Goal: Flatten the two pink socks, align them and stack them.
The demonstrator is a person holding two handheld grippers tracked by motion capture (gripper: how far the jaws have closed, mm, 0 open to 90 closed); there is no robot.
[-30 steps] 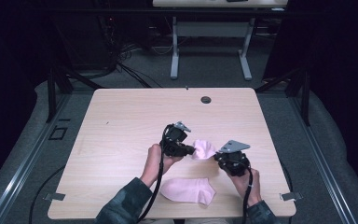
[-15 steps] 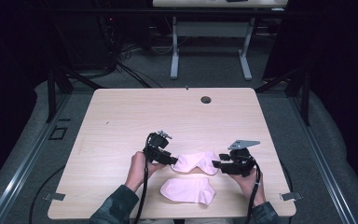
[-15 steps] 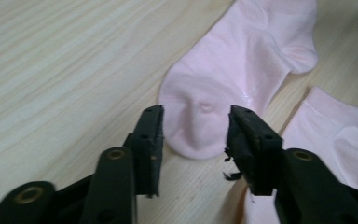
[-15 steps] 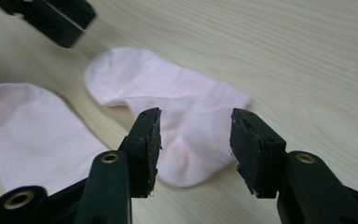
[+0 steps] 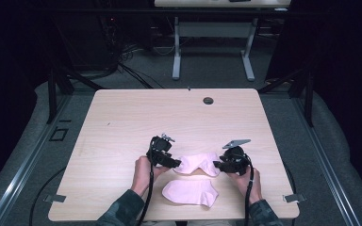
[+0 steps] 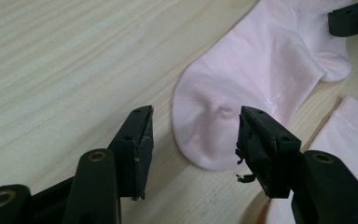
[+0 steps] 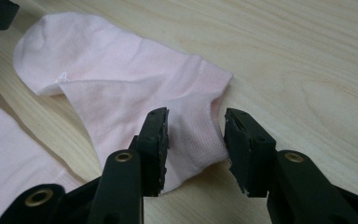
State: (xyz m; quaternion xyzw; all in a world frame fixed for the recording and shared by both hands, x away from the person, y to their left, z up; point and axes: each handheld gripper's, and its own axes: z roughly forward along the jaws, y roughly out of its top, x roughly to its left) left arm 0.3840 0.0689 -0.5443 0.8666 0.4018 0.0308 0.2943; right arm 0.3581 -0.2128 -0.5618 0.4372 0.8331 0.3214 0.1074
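Pink sock point(image 5: 198, 163) lies flat between both open grippers' jaws

My high view looks forward and down from above my side of the wooden table point(image 5: 122, 122), far enough off to take in the whole top, the grey floor around it and a second table's legs beyond. My left gripper view rides low and close over the tabletop, facing along its jaws at the toe end of the upper pink sock point(image 6: 261, 70). My right gripper view sits just as close, facing that sock's cuff point(image 7: 191, 126) from the opposite end. All three views share this sock point(image 5: 198, 163) and the wood around it.
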